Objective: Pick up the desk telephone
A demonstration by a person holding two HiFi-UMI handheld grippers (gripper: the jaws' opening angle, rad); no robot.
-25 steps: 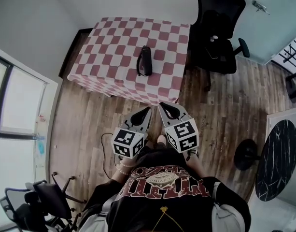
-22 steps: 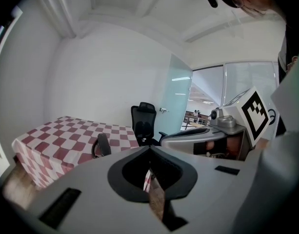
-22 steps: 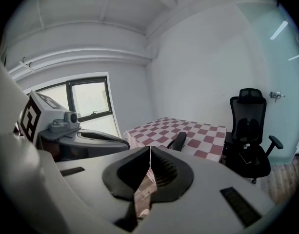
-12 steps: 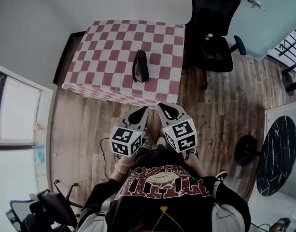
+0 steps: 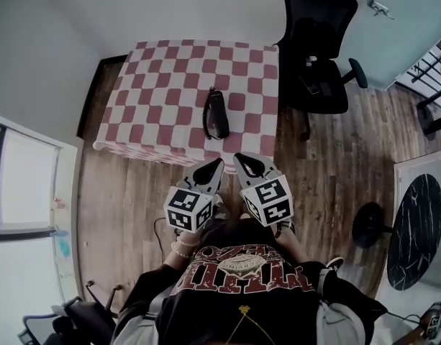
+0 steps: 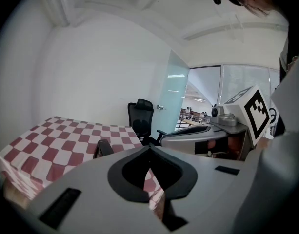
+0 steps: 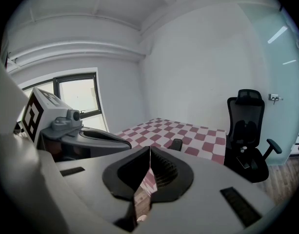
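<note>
A black desk telephone (image 5: pixel 216 113) lies on a table with a red-and-white checked cloth (image 5: pixel 162 85), near its front right part. It also shows as a small dark shape in the left gripper view (image 6: pixel 103 148) and the right gripper view (image 7: pixel 176 144). My left gripper (image 5: pixel 219 163) and right gripper (image 5: pixel 239 158) hang side by side over the wooden floor, just short of the table's near edge and apart from the phone. Both have their jaws shut with nothing between them.
A black office chair (image 5: pixel 322 45) stands at the table's right side. A round black marble table (image 5: pixel 416 230) and a round black base (image 5: pixel 371 225) are at the far right. A window (image 5: pixel 22 185) runs along the left wall. Wooden floor (image 5: pixel 328 164) lies between.
The table and phone have drawn nearer to both grippers in the head view; the jaw tips now sit almost at the table's near edge. Both grippers stay shut.
</note>
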